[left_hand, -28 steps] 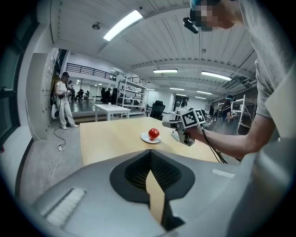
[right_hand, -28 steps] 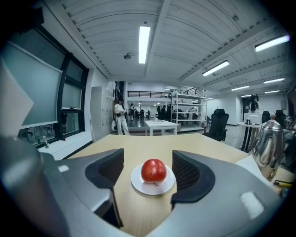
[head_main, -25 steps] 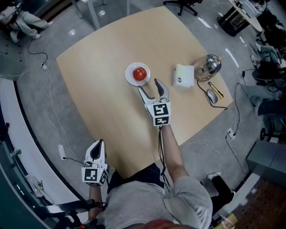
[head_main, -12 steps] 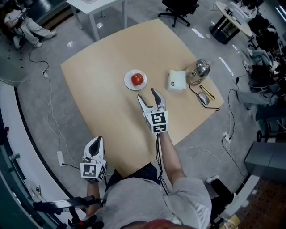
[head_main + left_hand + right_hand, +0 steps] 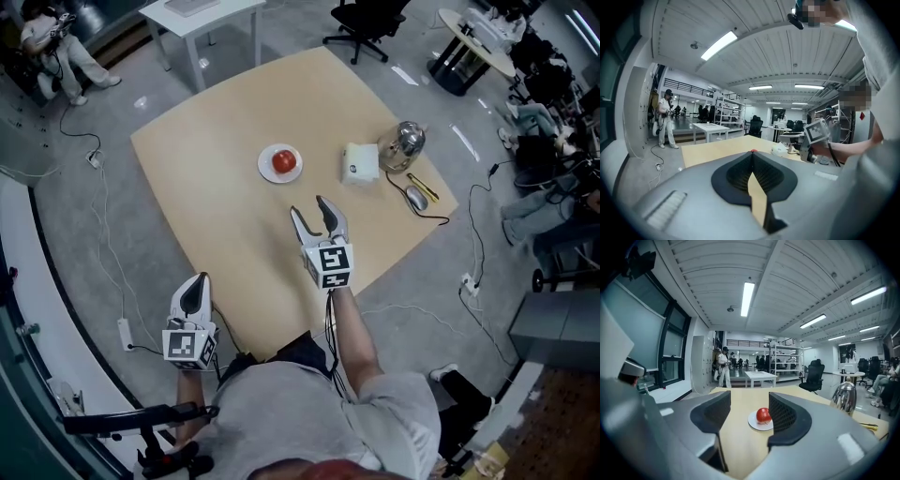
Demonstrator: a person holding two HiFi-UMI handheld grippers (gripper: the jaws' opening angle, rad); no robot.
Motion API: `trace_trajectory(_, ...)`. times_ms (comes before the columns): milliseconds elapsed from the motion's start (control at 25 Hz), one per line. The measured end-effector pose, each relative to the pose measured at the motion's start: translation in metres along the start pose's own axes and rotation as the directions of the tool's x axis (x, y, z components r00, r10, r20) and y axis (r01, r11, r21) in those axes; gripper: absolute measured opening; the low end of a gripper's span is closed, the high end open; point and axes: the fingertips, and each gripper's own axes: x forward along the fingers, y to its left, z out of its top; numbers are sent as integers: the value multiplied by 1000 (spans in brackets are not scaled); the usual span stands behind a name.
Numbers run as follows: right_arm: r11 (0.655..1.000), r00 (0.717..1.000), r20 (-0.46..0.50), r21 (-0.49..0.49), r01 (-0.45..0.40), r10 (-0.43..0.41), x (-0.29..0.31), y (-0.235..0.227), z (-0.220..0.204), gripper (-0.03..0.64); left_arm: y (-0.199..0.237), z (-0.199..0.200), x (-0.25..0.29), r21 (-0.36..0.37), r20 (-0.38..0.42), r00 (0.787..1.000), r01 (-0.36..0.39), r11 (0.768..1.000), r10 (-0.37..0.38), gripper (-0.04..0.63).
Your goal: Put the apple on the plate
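Observation:
The red apple (image 5: 284, 161) rests on the small white plate (image 5: 267, 169) in the middle of the tan table (image 5: 216, 206). My right gripper (image 5: 313, 208) hovers over the table well short of the plate, open and empty; its jaws have just been closing. In the right gripper view the apple (image 5: 763, 415) and plate (image 5: 754, 423) show far off between the jaws. My left gripper (image 5: 195, 291) is off the table's near-left edge, jaws together, nothing held. The left gripper view looks over its shut jaws (image 5: 752, 157) toward the table.
A white box (image 5: 360, 162), a shiny metal kettle (image 5: 404, 142), a mouse (image 5: 415, 198) and a yellow pen (image 5: 421, 187) sit near the table's right corner. Cables run over the floor. A white desk (image 5: 202, 14), office chairs and people stand farther off.
My right gripper has pulled back from the plate toward me, its jaws narrower than before. The apple stays on the plate. The left gripper has risen slightly.

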Motion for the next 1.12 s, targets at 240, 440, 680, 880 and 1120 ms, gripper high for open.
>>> trace_trajectory(240,999,999,28,24,37,-38,-35,11,12,244,14,7,-17,12,24,1000,-8,1000,8,20)
trace_trajectory(440,996,996,48,48,69,-71,-67,16,20,232,10,16,-27,23,49,999,9,1000,-11,20)
trace_trajectory(680,992,992,73,81,100,-106,-101,16,28,212,2,25,-30,36,76,996,37,999,-39,20)
trace_trajectory(880,987,987,83,101,127,-135,-132,15,30,195,-3,27,-31,45,94,993,61,997,-65,20)
trace_trajectory(1120,980,982,81,119,162,-172,-160,12,21,166,-14,29,-29,67,118,988,91,994,-99,20)
